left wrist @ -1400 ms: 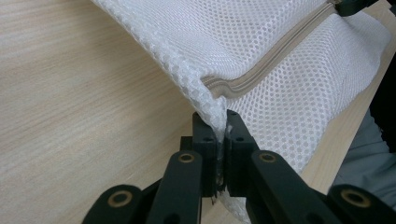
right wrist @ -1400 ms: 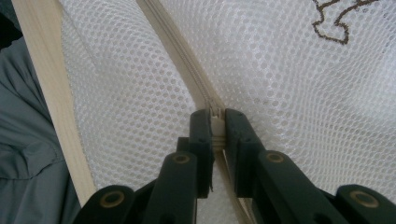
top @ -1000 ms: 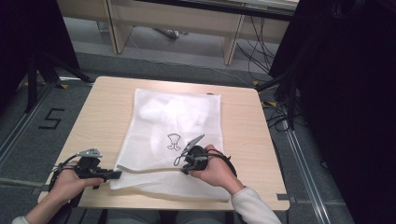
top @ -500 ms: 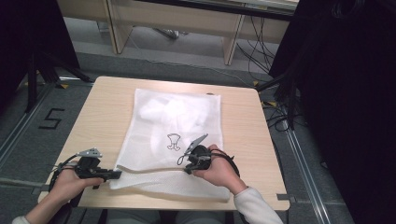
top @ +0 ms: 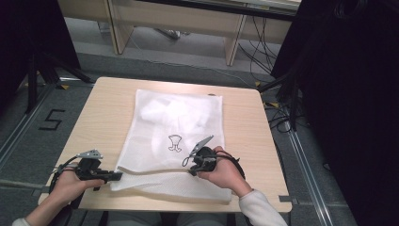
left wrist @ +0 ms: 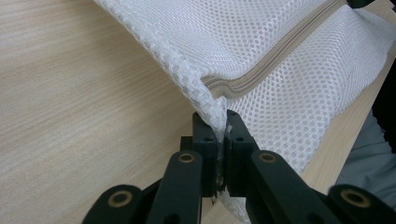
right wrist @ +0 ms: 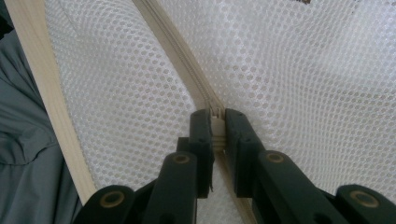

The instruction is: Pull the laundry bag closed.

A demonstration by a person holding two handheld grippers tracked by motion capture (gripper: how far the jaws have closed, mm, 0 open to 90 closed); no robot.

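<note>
A white mesh laundry bag (top: 179, 122) with a small black print (top: 175, 142) lies flat on the wooden table (top: 108, 108). A beige zipper (top: 155, 172) runs along its near edge. My left gripper (top: 115, 175) is shut on the bag's near left corner (left wrist: 212, 116), where the mesh bunches up beside the zipper end (left wrist: 224, 87). My right gripper (top: 193, 170) is shut on the zipper pull (right wrist: 215, 122), partway along the zipper (right wrist: 177, 51), with the zipper line raised off the table between the two grippers.
Bare table top lies left and right of the bag. The near table edge (top: 188, 207) runs just below the hands. Wooden furniture legs (top: 234, 44) and loose cables (top: 263, 61) sit on the floor beyond the far edge. Dark curtains flank the table.
My right gripper has slid a little to the right along the zipper with the pull in it. The left gripper has stayed put.
</note>
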